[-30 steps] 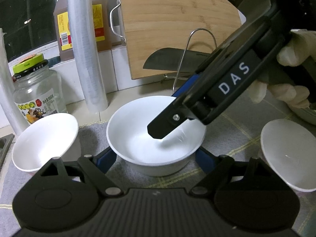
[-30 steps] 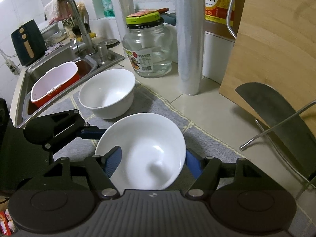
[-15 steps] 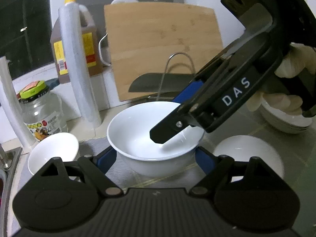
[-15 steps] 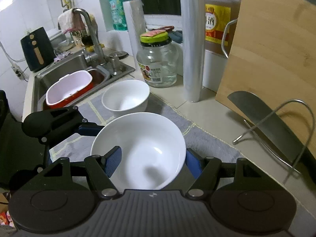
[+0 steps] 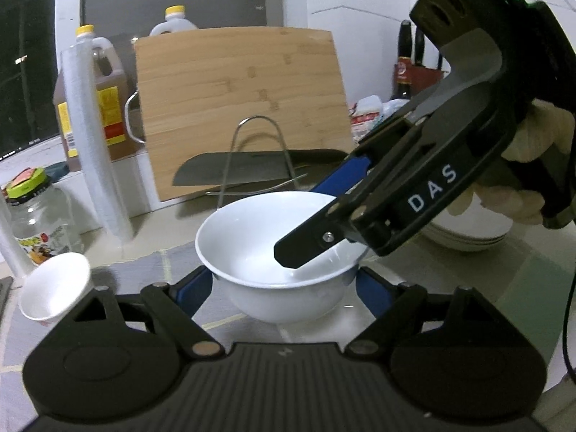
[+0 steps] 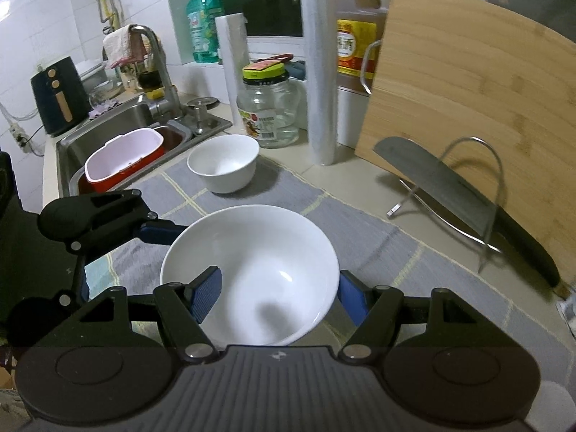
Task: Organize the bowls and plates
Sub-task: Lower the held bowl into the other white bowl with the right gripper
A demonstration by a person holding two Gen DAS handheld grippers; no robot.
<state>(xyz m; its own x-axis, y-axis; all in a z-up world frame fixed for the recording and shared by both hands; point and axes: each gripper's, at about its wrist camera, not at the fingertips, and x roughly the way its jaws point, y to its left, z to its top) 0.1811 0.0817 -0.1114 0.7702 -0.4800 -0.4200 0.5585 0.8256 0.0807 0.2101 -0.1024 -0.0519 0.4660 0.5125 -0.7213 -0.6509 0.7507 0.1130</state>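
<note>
A large white bowl (image 5: 252, 244) hangs above the grey mat (image 6: 360, 244), held from two sides. My left gripper (image 5: 284, 291) is shut on it, a blue pad against each side of its wall. My right gripper (image 6: 277, 298) is also shut on the bowl (image 6: 259, 259). In the left wrist view it reaches in from the right with one finger over the bowl's inside. A blue pad of the left gripper's fingers (image 6: 162, 232) touches the bowl's left rim. A smaller white bowl (image 6: 223, 162) stands on the mat near the sink. Stacked white dishes (image 5: 468, 230) sit at the right.
A wooden cutting board (image 6: 468, 108) leans on the back wall, with a cleaver (image 6: 432, 180) on a wire rack before it. A glass jar (image 6: 270, 108), a film roll (image 6: 320, 72) and oil jugs line the back. The sink (image 6: 108, 136) holds a red-and-pink container.
Both grippers have risen with the large bowl and carried it to the right, away from the small bowl and the sink. The stacked dishes at the right have come into view.
</note>
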